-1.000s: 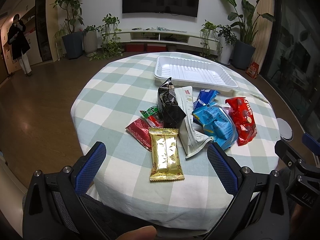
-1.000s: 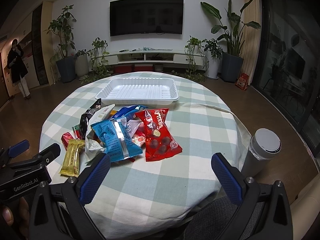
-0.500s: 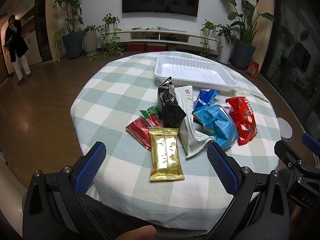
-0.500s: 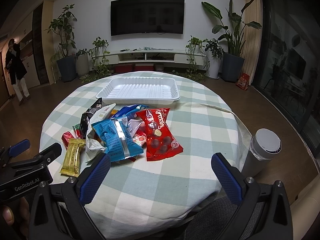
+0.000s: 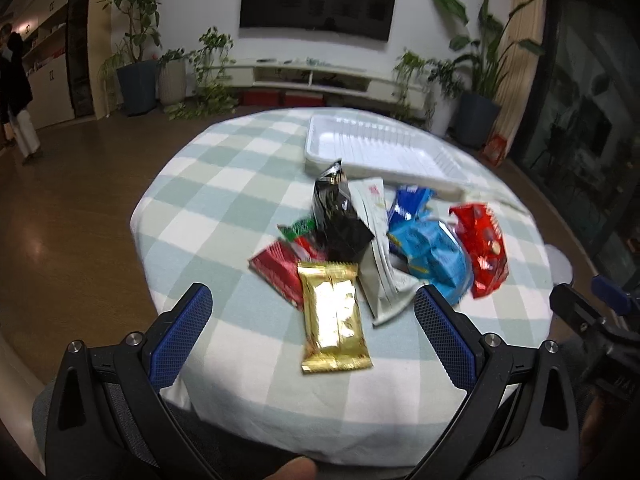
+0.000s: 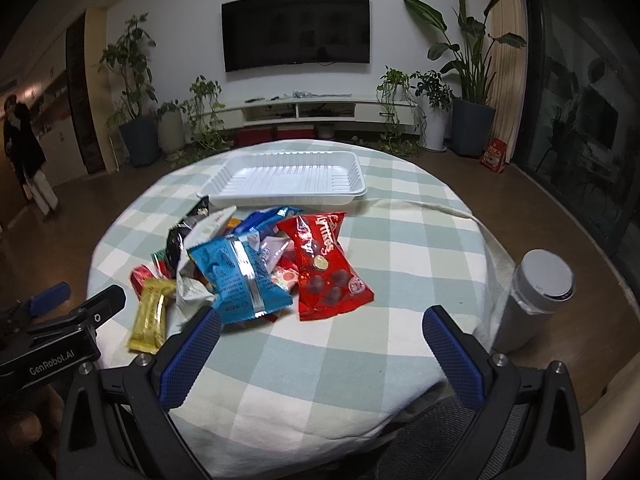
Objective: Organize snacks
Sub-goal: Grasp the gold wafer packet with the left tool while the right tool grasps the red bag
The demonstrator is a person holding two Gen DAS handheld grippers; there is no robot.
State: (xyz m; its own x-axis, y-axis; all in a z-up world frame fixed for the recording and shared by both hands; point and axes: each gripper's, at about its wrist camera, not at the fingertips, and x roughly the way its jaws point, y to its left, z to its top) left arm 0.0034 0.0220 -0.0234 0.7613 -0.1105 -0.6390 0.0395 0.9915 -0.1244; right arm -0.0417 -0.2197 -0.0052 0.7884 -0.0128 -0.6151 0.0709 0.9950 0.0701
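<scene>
Left gripper (image 5: pixel 312 312): jaws wide, nothing between them; poised above the near table edge, the gold packet (image 5: pixel 333 322) lying in line with the gap.

Right gripper (image 6: pixel 320 332): jaws wide, nothing held; over the near cloth, its left finger just beside the light blue packet (image 6: pixel 236 276).

Snack heap, mid-table on the checked tablecloth (image 6: pixel 400 248):
- gold packet, nearest the left gripper, overlapping a red wrapper (image 5: pixel 276 270).
- green-and-red wrapper (image 5: pixel 298 232), partly under the black packet (image 5: pixel 338 220); print blurred, contents cannot be told.
- white pouch (image 5: pixel 376 248), leaning against the black packet.
- dark blue packet (image 5: pixel 408 204), behind the light blue packet.
- red chocolate-ball bag (image 6: pixel 324 264), right edge of the heap, touching the light blue packet.

White tray (image 6: pixel 288 178): far side of the table, just behind the heap, holding nothing.

Grey lidded cup (image 6: pixel 536 300): off the table's right edge, apart from the snacks.

Background: wall television (image 6: pixel 296 28), potted plants, a person (image 6: pixel 28 160) standing far left.
</scene>
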